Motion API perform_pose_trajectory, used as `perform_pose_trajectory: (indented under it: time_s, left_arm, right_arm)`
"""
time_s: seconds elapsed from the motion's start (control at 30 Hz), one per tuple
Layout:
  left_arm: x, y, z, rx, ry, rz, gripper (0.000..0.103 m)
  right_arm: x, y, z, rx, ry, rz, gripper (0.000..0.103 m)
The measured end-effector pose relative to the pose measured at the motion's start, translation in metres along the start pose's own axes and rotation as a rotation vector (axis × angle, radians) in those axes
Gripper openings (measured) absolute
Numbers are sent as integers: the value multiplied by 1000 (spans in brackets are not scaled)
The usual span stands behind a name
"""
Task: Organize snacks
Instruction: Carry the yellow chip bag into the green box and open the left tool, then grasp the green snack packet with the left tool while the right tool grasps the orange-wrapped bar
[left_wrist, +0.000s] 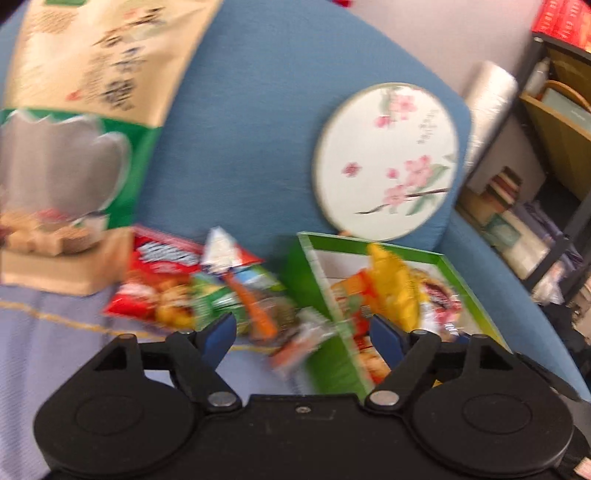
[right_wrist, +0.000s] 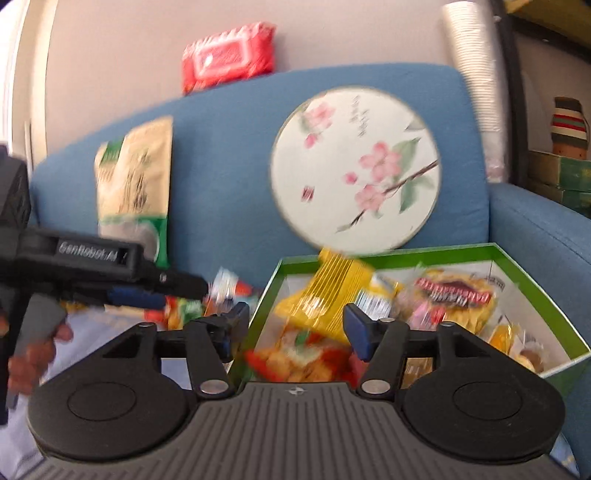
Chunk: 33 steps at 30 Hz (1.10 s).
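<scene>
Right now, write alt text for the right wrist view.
The open right gripper points at a green box of snack packets, a yellow packet standing up in it, on a blue sofa. A round blossom-painted fan leans on the backrest; loose snacks lie left of the box, where the left gripper reaches in.

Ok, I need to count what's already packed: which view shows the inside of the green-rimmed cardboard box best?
The right wrist view: the green-rimmed cardboard box lies nearly whole, its snack packets visible inside. The left wrist view catches it blurred, from the side, partly behind the tongs.
</scene>
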<state>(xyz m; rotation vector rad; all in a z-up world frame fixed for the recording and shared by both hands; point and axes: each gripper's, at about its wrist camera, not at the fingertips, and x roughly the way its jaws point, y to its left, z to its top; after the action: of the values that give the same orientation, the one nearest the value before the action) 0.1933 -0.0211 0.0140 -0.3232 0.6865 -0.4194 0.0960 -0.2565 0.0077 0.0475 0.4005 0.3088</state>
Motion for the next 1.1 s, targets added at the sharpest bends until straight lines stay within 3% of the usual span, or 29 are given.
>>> perform_pose_trajectory:
  time_s: [0.23,0.53,0.57,0.6,0.63,0.73,0.87,0.97,1.07,1.1]
  left_arm:
    - [14,28,13,-153,-12,48,103]
    - [73,25,20,-156,25,141,103]
    - [76,25,18,-133,19,147,95]
    - [77,22,15,-78,8,173,67]
    - [75,20,11,-29,17,174,56]
    - [53,32,-1,-52,44,123,27]
    - [12,57,-35,-71,89,50,30]
    - [-17,71,-58,-126,112,1,40]
    - [-39,78,-75,-154,104,2,55]
    - [-46,77,-77,-144,86,10,74]
  right_arm:
    - [-1,17,-3,-58,-8,30,99]
    - [1,15,-1,-53,6,58,101]
    - [2,15,-1,-58,11,64,101]
    - [2,16,-2,-63,15,67,101]
    - [2,16,-2,-67,17,70,101]
    - [1,19,-2,-75,23,86,101]
    - [0,26,-4,-93,40,120,101]
    - [0,36,-7,-122,57,147,101]
    - [1,47,-10,-157,86,194,101]
    - [1,50,-12,-166,103,216,101]
